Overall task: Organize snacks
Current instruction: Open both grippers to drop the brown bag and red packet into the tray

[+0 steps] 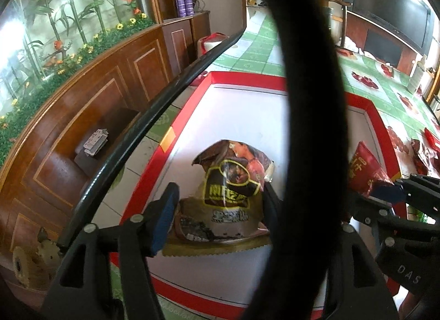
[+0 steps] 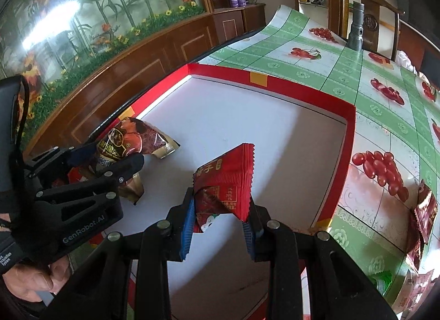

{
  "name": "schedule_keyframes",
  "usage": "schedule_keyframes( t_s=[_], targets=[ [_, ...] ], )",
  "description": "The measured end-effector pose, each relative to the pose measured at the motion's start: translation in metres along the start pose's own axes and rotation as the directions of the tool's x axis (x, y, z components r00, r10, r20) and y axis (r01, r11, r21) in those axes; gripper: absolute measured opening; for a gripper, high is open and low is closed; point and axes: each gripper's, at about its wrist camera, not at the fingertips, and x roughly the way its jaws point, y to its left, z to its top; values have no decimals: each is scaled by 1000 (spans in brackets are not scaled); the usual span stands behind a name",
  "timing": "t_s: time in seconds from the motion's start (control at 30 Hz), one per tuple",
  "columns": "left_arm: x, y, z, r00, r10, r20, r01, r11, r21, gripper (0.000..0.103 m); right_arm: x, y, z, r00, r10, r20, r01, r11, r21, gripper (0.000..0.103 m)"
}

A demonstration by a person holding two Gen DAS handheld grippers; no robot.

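A brown snack packet [image 1: 231, 190] lies on the white floor of a red-rimmed box [image 1: 247, 78], between the fingers of my left gripper [image 1: 217, 212]. The blue left pad stands just off the packet, so this gripper is open. The right wrist view has the same brown packet [image 2: 132, 138] and the left gripper [image 2: 110, 160] at the left of the box [image 2: 275, 83]. My right gripper [image 2: 220, 226] is shut on the lower edge of a red snack packet [image 2: 225, 182], held above the box floor. The left wrist view catches that red packet [image 1: 363, 171] at the right, in the right gripper [image 1: 398, 193].
A thick black cable [image 1: 310, 100] hangs across the left wrist view and hides part of the box. More red packets [image 2: 423, 215] lie on the green cherry-print tablecloth [image 2: 385, 138] right of the box. A grey cylinder [image 2: 356, 31] stands at the table's far edge. A wooden cabinet [image 2: 137, 72] runs along the left.
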Motion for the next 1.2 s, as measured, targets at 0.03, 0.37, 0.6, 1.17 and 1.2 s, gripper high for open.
schedule_keyframes(
  t_s=[0.03,0.37,0.6,1.17,1.2],
  targets=[
    [-2,0,1,1000,7,9,-7,1000,1,74,-1,1,-1,1000,-4,3,4,1000,-5,33],
    [-26,5,6,998,15,62,-13,999,-34,84,-28,-3,-9,999,-21,42,21,1000,-8,47],
    [-51,-9,6,995,-19,102,21,1000,-22,84,-71,-20,-28,993,-39,107,34,998,52,50],
    [-102,-103,-12,982,-107,155,83,985,151,84,-157,-94,-114,969,-180,168,129,952,277,55],
    [-103,-106,-14,982,-111,154,87,984,159,84,-162,-99,-120,967,-190,168,135,946,294,55]
  ],
)
